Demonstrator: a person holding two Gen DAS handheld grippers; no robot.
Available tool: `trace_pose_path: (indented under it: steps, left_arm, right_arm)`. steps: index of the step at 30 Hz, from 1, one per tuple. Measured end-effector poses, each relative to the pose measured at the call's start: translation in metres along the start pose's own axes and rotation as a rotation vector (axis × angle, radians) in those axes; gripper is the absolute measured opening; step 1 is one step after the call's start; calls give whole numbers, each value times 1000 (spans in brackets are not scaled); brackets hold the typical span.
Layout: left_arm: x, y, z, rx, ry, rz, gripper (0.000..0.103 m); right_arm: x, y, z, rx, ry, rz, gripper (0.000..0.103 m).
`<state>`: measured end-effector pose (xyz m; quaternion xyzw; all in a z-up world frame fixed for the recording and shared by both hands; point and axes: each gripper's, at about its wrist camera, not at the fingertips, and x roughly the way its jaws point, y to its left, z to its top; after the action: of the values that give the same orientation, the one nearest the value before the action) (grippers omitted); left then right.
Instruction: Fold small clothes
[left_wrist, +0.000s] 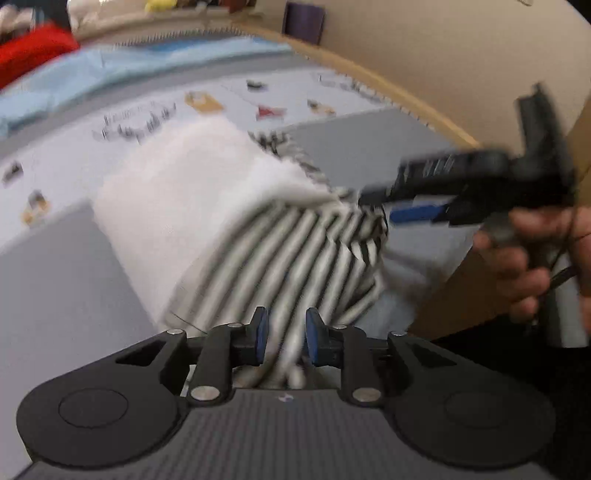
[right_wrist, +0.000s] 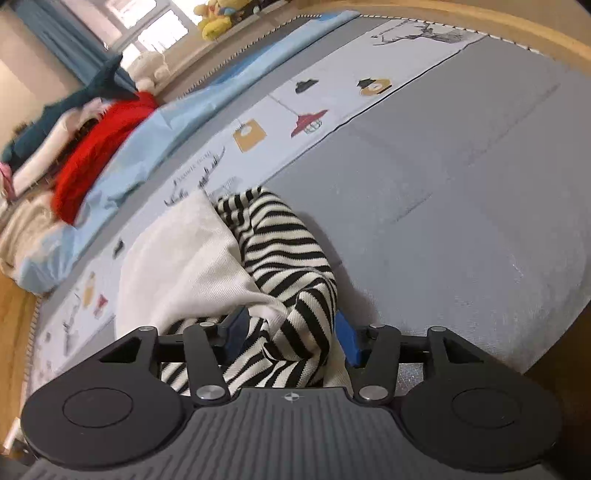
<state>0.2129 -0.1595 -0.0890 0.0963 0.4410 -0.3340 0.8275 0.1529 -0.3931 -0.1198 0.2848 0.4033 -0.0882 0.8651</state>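
Observation:
A small garment, white with a black-and-white striped part (left_wrist: 280, 251), lies on the grey mat (left_wrist: 55, 280). My left gripper (left_wrist: 284, 339) is shut on a bunch of the striped fabric at the near edge. In the left wrist view my right gripper (left_wrist: 376, 206) comes in from the right and pinches the striped corner, lifted off the mat. In the right wrist view the striped fabric (right_wrist: 288, 266) runs between the blue pads of my right gripper (right_wrist: 291, 332), next to the white part (right_wrist: 184, 258).
A pale blue printed sheet (right_wrist: 295, 107) lies across the mat (right_wrist: 461, 184). A pile of red clothing (right_wrist: 99, 147) and other clothes sits at the far left. A wooden rim (left_wrist: 388, 85) borders the mat. Plush toys (right_wrist: 218, 18) sit by the window.

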Motion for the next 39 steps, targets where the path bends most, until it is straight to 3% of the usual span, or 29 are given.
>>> trace_pose_path:
  steps: [3,6,9,12,16,21,23,25,30,32,34,39]
  left_arm:
    - [-35,17,-2,69,-36,26,35]
    - [-52,45,-4,63,-74,37,37]
    - [-57,77,-19,-35,-118,43,37]
    - [-46,102,-25,-221,-59,67,35]
    - [-54,98,-17,-181,-144,71,37]
    - [-50,102,-15,-208,-125,59,37]
    - [-47,102,-14,-210,-124,61,37]
    - [-44,101,-14,-216,-119,61,37]
    - [-38,101,-14,-227,-113,26,37]
    - [-33,99,-12,-237,-99,0,38]
    - [-25,94,-10,-244,-83,-24,41]
    - [-2,71,-8,-195,-23,-67,54]
  right_arm:
    - [8,14,-3,-77,1,-54,54]
    - [-7,23,-3,-158,-88,-116,54]
    - [-22,33,-1,-261,-128,-38,53]
    - [-20,48,1,-457,-91,21,49]
    - [6,54,-2,-638,32,20,42]
    - [34,53,-7,-656,103,-32,39]
    - [39,53,-14,-678,115,-36,10]
    - [36,49,-15,-676,107,-31,3]
    - [-36,5,7,-421,10,280,3]
    - [-52,-14,11,-369,25,336,3]
    - [-52,-26,9,-357,81,316,3]
    - [-24,-44,3,-324,230,165,2]
